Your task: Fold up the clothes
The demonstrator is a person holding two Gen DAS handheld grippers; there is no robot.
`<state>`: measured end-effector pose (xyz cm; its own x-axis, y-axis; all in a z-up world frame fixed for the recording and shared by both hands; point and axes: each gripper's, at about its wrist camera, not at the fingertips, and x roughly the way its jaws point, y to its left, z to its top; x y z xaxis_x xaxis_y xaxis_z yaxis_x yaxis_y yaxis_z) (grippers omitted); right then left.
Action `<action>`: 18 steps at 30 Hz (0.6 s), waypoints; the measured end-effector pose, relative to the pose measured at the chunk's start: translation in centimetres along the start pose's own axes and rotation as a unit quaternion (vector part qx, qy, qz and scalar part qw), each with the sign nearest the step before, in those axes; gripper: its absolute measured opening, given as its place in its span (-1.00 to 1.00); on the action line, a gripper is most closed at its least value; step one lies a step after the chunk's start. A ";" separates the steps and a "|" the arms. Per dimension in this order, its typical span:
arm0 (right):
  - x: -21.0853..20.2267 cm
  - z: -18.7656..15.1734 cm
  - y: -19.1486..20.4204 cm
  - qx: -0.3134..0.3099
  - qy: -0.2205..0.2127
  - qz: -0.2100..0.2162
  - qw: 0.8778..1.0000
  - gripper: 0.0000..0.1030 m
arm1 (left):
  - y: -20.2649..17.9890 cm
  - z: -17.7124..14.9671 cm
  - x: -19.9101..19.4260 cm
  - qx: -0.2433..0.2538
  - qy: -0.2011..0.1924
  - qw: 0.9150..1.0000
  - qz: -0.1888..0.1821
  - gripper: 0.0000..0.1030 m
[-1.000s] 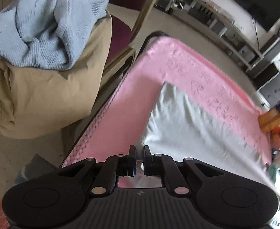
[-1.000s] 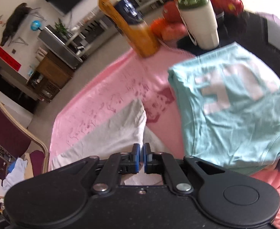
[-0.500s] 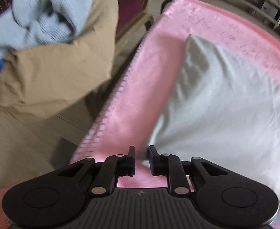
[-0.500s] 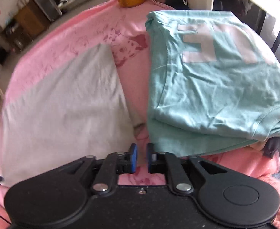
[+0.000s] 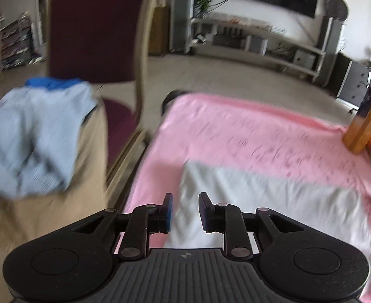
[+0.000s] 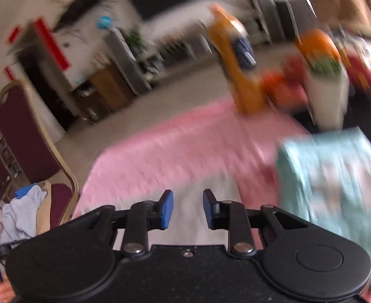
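Garment (image 5: 261,209) on blanket (image 5: 248,136) (chair (image 5: 97,25) left)

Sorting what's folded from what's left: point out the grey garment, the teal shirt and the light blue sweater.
grey garment (image 5: 273,202), left wrist view, middle of its flat top.
teal shirt (image 6: 337,181), right wrist view, upper face.
light blue sweater (image 5: 33,136), left wrist view, middle of the heap.

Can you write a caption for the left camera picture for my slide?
Left hand-held gripper open above a folded grey garment on a pink blanket.
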<state>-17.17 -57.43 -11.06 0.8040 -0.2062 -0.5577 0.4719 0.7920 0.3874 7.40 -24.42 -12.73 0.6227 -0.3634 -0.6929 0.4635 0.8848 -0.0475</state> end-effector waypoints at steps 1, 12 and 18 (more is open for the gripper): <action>0.6 0.8 0.4 -0.014 -0.014 0.003 1.000 -0.50 | -0.5 0.5 0.7 0.006 -0.002 1.000 -0.007 -0.54; 13.6 -0.8 -8.2 0.144 0.094 -0.025 0.985 -0.44 | -3.1 -1.0 9.7 0.026 0.081 0.994 -0.064 -0.68; 16.0 -1.1 -12.0 0.204 0.143 -0.025 0.968 -0.36 | -7.7 -3.4 11.2 0.121 0.104 0.982 -0.098 -0.60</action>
<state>-10.38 -69.58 -25.42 0.6706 -0.0255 -0.7414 0.6589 0.4797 0.5794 8.64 -34.33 -22.58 0.3755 -0.4300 -0.8210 0.7136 0.6994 -0.0400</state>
